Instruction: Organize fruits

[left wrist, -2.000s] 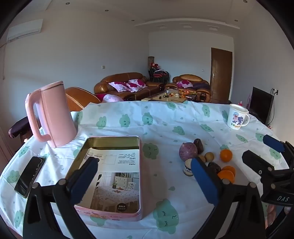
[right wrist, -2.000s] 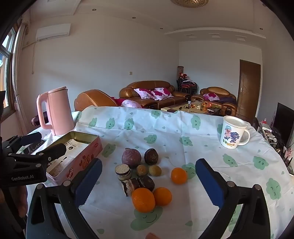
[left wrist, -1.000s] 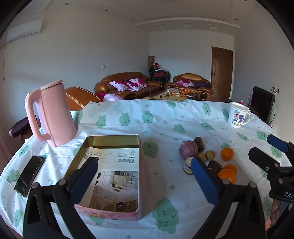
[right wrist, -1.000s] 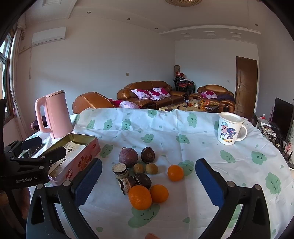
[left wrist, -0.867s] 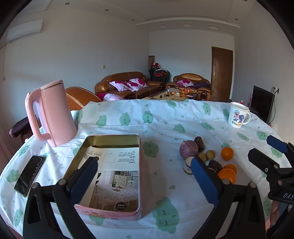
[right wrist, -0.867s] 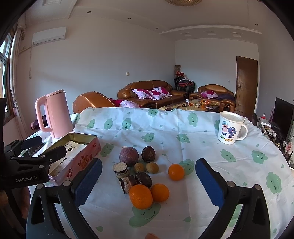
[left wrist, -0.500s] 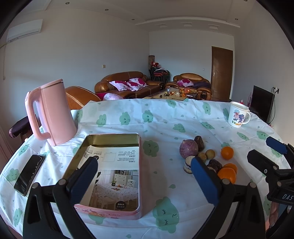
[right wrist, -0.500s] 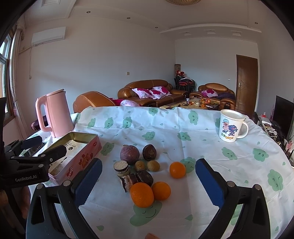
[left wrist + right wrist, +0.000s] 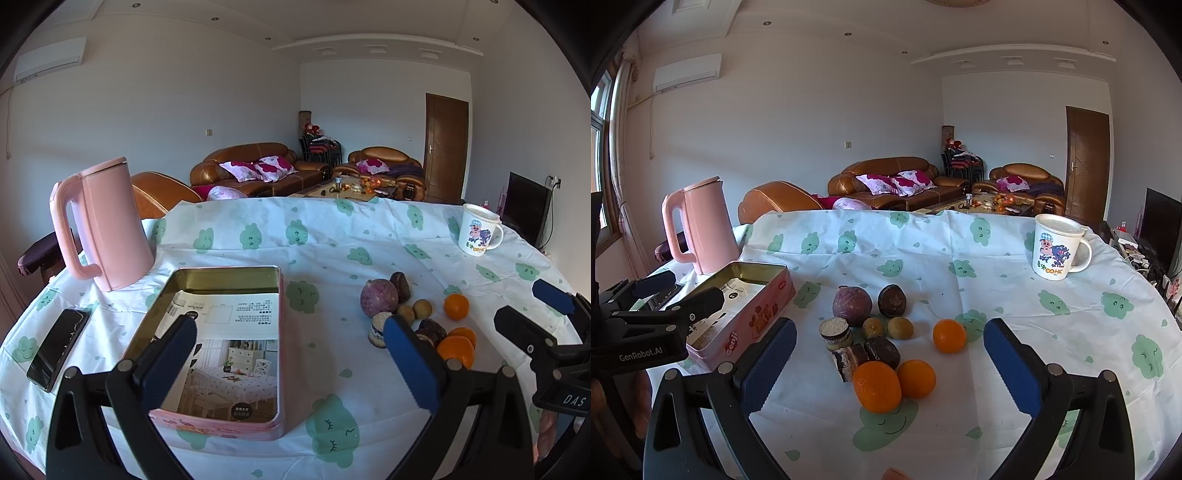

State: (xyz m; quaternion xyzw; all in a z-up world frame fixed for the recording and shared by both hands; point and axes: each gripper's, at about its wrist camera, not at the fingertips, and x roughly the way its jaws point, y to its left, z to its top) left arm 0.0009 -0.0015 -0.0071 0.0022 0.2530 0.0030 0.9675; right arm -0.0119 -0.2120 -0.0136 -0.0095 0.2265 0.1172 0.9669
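Observation:
A cluster of fruit and snacks lies on the tablecloth: three oranges, the nearest (image 9: 877, 386), one beside it (image 9: 916, 378) and one apart (image 9: 949, 335), a purple round fruit (image 9: 852, 305), a dark fruit (image 9: 892, 295), two small brown fruits and chocolate cakes (image 9: 882, 350). An open pink tin (image 9: 221, 343) holds a printed sheet. My right gripper (image 9: 886, 369) is open, just short of the oranges. My left gripper (image 9: 291, 365) is open over the tin's right side. The cluster shows at the right in the left wrist view (image 9: 380, 302).
A pink kettle (image 9: 107, 229) stands at the far left behind the tin. A black phone (image 9: 59, 349) lies near the left table edge. A cartoon mug (image 9: 1054, 253) stands at the far right. Sofas and a coffee table are beyond the table.
Both grippers have drifted slightly forward and lower toward the table. Nothing was grasped or moved.

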